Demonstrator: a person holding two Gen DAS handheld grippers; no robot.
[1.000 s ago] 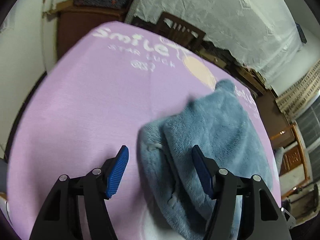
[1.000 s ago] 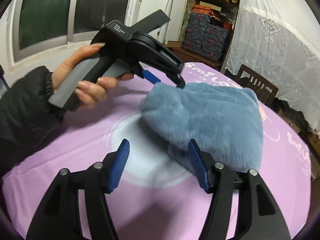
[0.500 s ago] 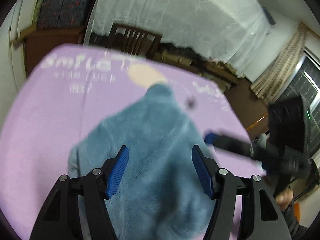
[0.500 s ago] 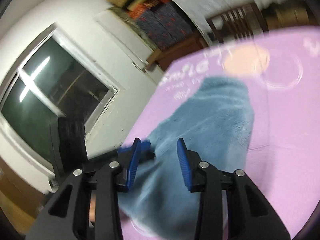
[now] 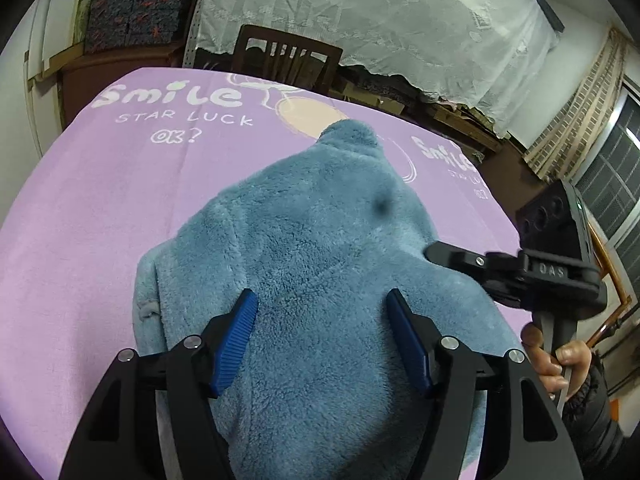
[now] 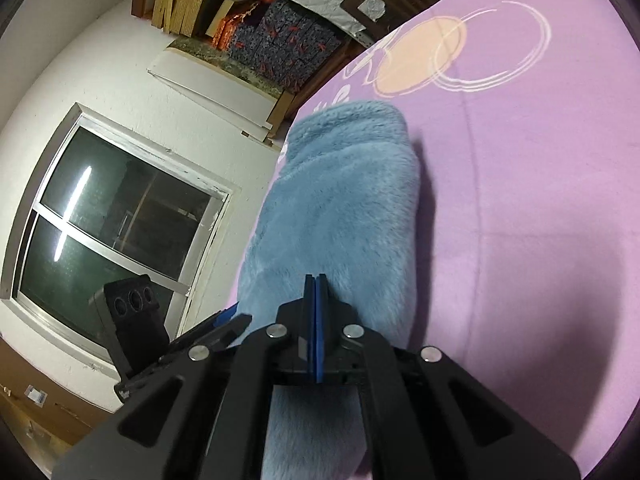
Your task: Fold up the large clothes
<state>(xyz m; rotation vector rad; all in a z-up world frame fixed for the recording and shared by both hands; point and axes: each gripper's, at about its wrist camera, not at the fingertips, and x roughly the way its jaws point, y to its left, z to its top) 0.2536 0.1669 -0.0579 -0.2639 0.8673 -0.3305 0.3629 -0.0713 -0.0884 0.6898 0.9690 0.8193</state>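
Blue fleece garment (image 5: 320,248) lying bunched on lilac-covered table (image 5: 100,208); left gripper (image 5: 324,336) hovering with jaws released, right gripper (image 6: 315,292) pressing down, jaws clenched together.

Home: dining chair (image 5: 286,58), lace curtain (image 5: 380,12)

Fleece garments: one, blue (image 5: 320,248), lying on the worktop
Claws: two, the left claw (image 5: 322,340) and the right claw (image 6: 315,328)
Hands in view: one (image 5: 554,358), gripping a claw handle
Purple cloths on the worktop: one (image 5: 100,208)
Wooden chairs: one (image 5: 286,58)
Windows: one (image 6: 120,220) in the right wrist view
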